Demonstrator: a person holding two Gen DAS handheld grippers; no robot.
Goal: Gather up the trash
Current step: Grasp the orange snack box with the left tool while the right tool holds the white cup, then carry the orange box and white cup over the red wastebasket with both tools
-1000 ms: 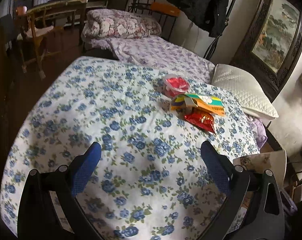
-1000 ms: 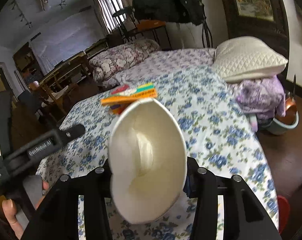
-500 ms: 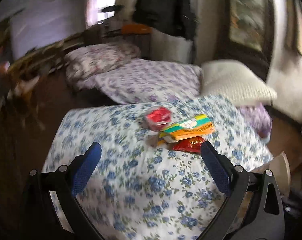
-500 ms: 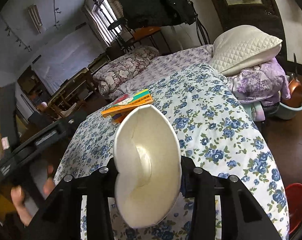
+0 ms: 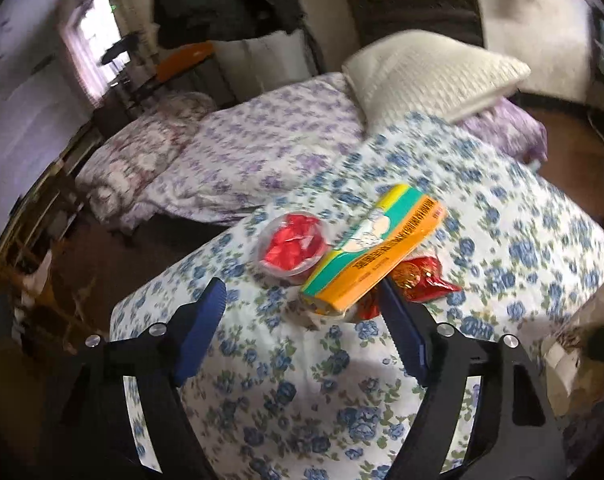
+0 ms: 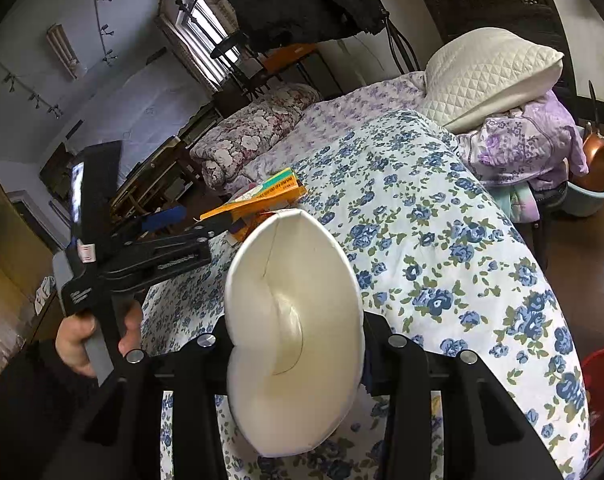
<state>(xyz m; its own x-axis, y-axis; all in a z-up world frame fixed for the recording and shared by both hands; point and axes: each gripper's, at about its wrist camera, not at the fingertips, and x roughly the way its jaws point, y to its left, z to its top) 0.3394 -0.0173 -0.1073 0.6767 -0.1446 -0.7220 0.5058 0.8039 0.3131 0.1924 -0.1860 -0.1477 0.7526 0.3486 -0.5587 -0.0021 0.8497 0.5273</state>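
Closer now: the left gripper had swung in toward the trash pile, which had sat far up the bed a second before.

Its blue fingers stood wide apart with nothing between them, the right one just beside the box and overlapping the red wrapper in the left wrist view. That box lay propped over the wrapper and against the tub of red scraps, all bunched near the quilt's far left edge. Meanwhile the right gripper was clamped on a squashed white cup, held above the quilt's near edge. Behind, a pillow sat at the far right corner.
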